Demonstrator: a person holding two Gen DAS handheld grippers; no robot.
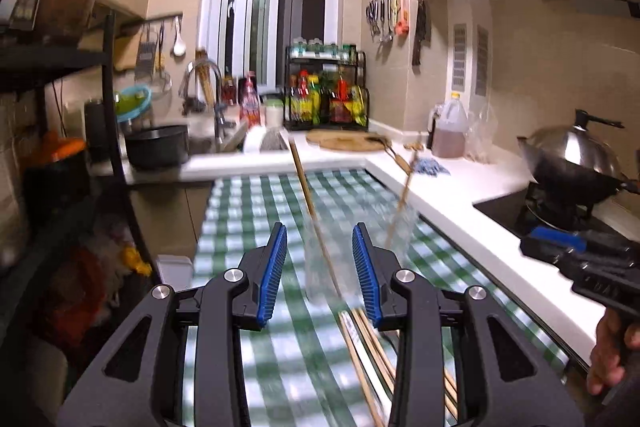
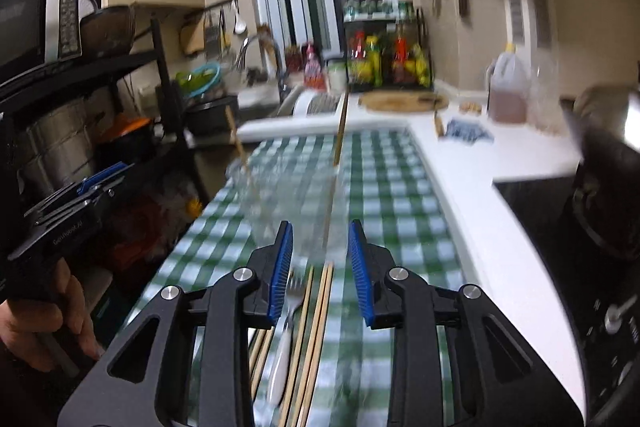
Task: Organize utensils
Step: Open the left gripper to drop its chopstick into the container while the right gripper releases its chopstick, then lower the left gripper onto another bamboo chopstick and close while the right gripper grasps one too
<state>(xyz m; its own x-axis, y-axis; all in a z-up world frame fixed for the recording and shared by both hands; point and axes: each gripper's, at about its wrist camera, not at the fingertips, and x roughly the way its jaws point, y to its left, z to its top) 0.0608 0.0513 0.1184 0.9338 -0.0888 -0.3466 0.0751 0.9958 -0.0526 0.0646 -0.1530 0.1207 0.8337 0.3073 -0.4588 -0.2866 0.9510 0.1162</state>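
A clear glass [image 2: 292,195] stands on the green checked cloth [image 2: 384,187] with two wooden chopsticks [image 2: 340,131] upright in it. Just ahead of my right gripper [image 2: 320,263], loose chopsticks [image 2: 316,327] and a white-handled fork [image 2: 286,323] lie on the cloth, running under its open jaws. In the left wrist view the glass [image 1: 340,255] is blurred, just beyond my left gripper [image 1: 320,267], whose blue pads stand apart and touch nothing. More loose chopsticks [image 1: 368,347] lie below its right finger. The right gripper [image 1: 540,239] shows at the right edge, over the counter.
A white counter [image 1: 460,195] runs along the right with a lidded wok [image 1: 576,163] on the hob, an oil jug [image 1: 450,127] and a round chopping board [image 1: 344,141]. A sink and a black pot [image 1: 158,147] lie at the back left. A black shelf rack [image 1: 112,99] stands to the left.
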